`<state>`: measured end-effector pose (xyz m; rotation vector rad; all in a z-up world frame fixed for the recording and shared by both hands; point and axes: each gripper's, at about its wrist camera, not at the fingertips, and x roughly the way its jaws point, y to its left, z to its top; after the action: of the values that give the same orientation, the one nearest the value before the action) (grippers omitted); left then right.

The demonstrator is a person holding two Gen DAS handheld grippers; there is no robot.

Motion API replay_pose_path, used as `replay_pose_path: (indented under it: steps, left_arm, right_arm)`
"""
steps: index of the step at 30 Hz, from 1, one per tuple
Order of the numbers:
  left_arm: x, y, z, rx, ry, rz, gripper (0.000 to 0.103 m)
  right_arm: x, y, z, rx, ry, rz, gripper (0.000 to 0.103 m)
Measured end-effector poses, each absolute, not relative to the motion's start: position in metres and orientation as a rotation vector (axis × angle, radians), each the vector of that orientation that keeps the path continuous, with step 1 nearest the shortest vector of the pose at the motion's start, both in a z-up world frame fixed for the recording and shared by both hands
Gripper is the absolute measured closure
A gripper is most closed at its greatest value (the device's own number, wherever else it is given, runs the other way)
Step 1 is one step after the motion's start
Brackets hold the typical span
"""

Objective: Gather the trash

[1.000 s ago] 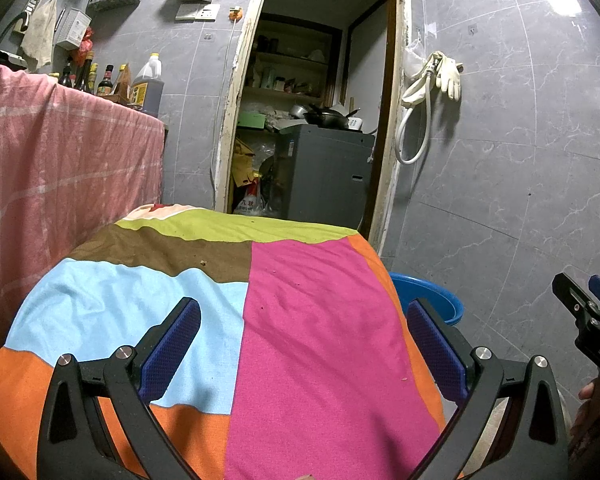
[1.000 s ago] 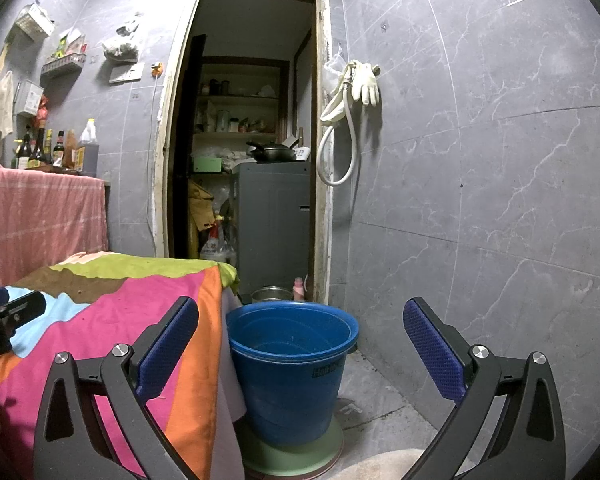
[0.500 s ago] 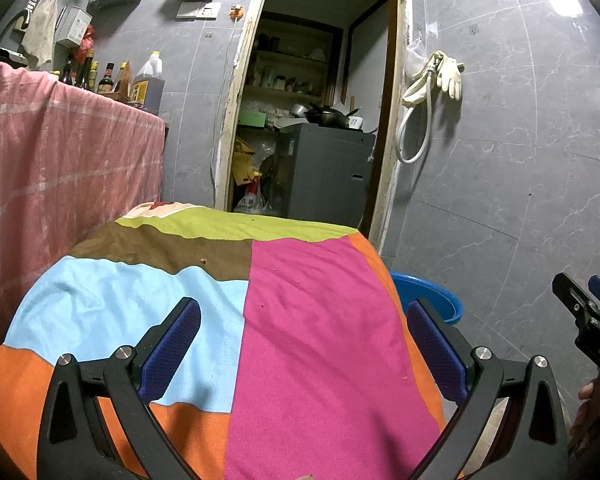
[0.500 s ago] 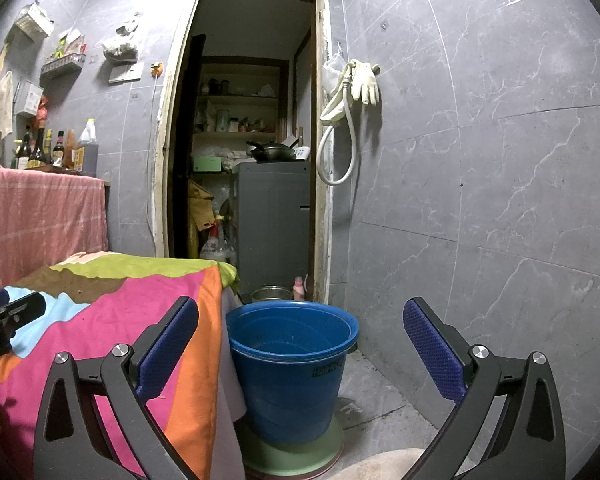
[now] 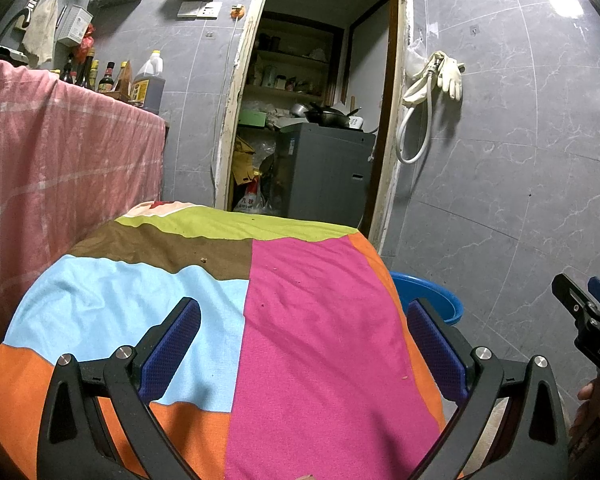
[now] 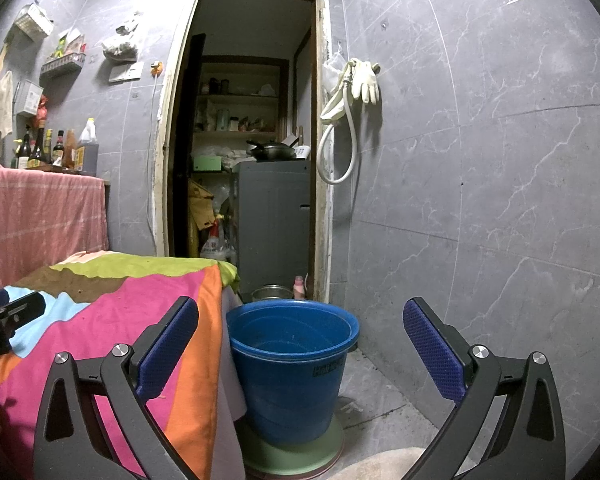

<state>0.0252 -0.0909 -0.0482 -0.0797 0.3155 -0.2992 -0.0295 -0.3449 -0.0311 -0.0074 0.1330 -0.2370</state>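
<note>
Left view: left gripper (image 5: 300, 344) spread wide, holding nothing, hovering over the cloth (image 5: 308, 320); only tiny crumbs (image 5: 203, 259) as trash, apart from the pads, likely too small to pinch, apt to snag fabric instead. Right view: right gripper (image 6: 300, 344) likewise spread and bare, aimed at the bucket (image 6: 292, 360) just beside the table edge; risks knocking the rim or dropping trash outside it.

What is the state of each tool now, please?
Left tool: open, holding nothing, above the colourful cloth.
Right tool: open, holding nothing, facing the blue bucket.
</note>
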Motion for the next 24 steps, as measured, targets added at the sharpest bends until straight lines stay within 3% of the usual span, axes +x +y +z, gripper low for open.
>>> replay_pose_path:
  steps: [24]
  left_arm:
    - [0.0247, -0.0898, -0.0514, -0.087, 0.319, -0.275, 0.002]
  right_arm:
    - [-0.0297, -0.3444, -0.0306, -0.006, 0.135, -0.237, 0.0]
